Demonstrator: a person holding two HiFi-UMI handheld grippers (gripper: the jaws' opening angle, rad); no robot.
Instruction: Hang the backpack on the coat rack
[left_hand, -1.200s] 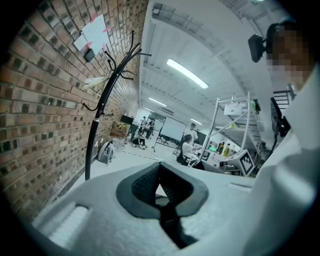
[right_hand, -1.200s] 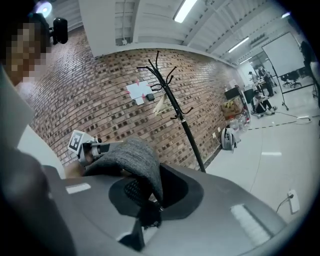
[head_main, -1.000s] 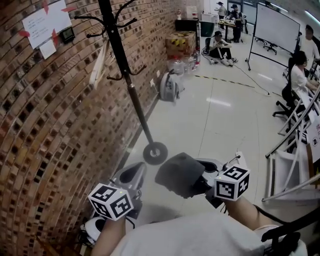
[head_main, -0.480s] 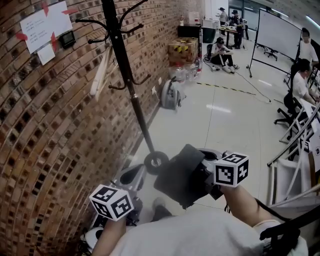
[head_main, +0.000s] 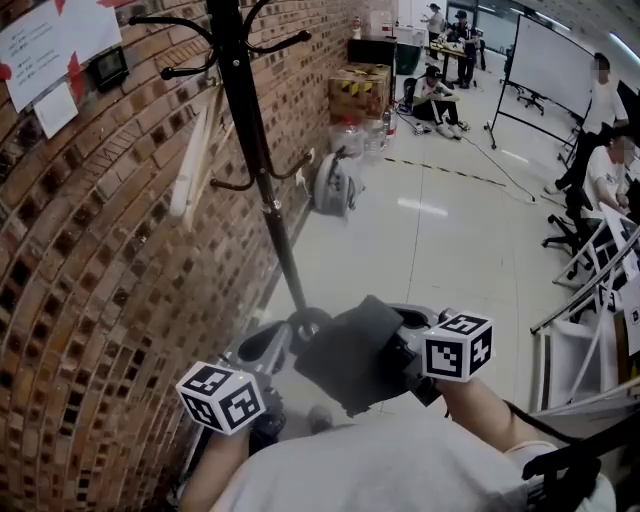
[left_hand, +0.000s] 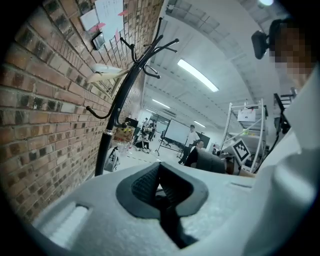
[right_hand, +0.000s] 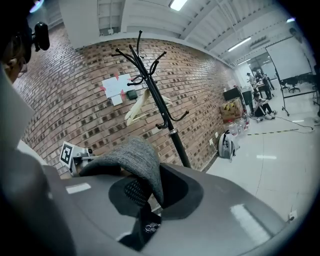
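Observation:
The black coat rack (head_main: 254, 150) stands against the brick wall, its round base (head_main: 306, 321) just past my grippers. The dark grey backpack (head_main: 349, 352) hangs from my right gripper (right_hand: 149, 194), which is shut on a fold of its grey fabric (right_hand: 136, 159). In the right gripper view the rack's hooks (right_hand: 141, 59) rise ahead, above the jaws. My left gripper (left_hand: 160, 186) is to the left of the backpack and apart from it, its jaws shut with nothing seen between them. The rack's pole (left_hand: 114, 131) stands to its left in the left gripper view.
A white hanger (head_main: 195, 150) hangs on the rack. A grey-white backpack (head_main: 333, 185) leans against the wall beyond, with boxes (head_main: 360, 88) behind it. A whiteboard (head_main: 552, 52) and several people are at the far end. A metal frame (head_main: 590, 290) stands at the right.
Both grippers and the backpack have come closer to the coat rack; its base now lies right in front of them. The right gripper's hold on the backpack is unchanged.

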